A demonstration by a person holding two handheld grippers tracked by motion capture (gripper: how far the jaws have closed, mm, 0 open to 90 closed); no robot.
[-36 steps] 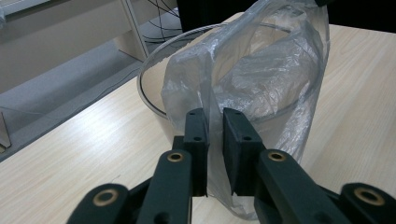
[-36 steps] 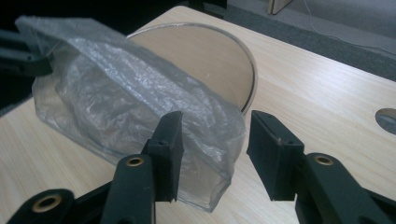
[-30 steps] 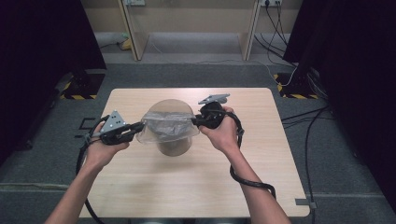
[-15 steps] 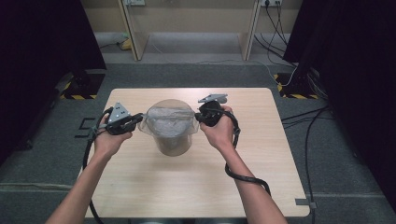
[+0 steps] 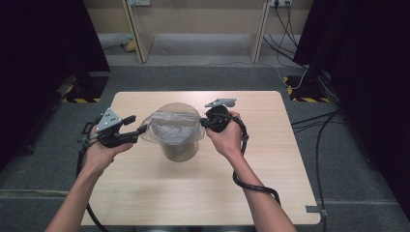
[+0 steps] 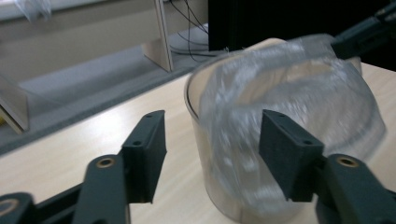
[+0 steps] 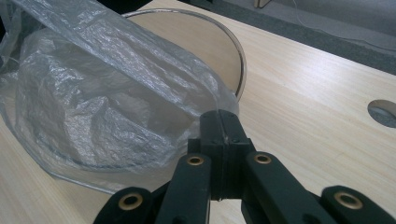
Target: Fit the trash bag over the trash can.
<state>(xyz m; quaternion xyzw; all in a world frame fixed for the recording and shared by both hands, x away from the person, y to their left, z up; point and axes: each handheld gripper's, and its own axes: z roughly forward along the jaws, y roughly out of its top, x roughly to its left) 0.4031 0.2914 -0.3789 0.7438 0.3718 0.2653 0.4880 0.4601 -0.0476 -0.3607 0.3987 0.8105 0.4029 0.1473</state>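
A light wooden table [image 5: 270,159] is seen from above, with a round cable hole near one edge in the right gripper view. No brand, label or readable writing is found on anything.

A clear cylindrical container [image 5: 180,140] stands upright near the table's middle. A thin clear plastic bag [image 5: 173,126] is draped into and over its mouth, crumpled inside the rim.

Right gripper [image 5: 209,123]: jaws are pressed together on the bag's edge at the container's right side; the film is pinched between the pads [image 7: 219,135] and pulled taut across the opening.

Left gripper [image 5: 137,126]: held just beside the container's left side. Jaws have just been opening and stand apart; the bag's near edge and the container wall are seen between the pads [image 6: 149,144], not pressed by them.
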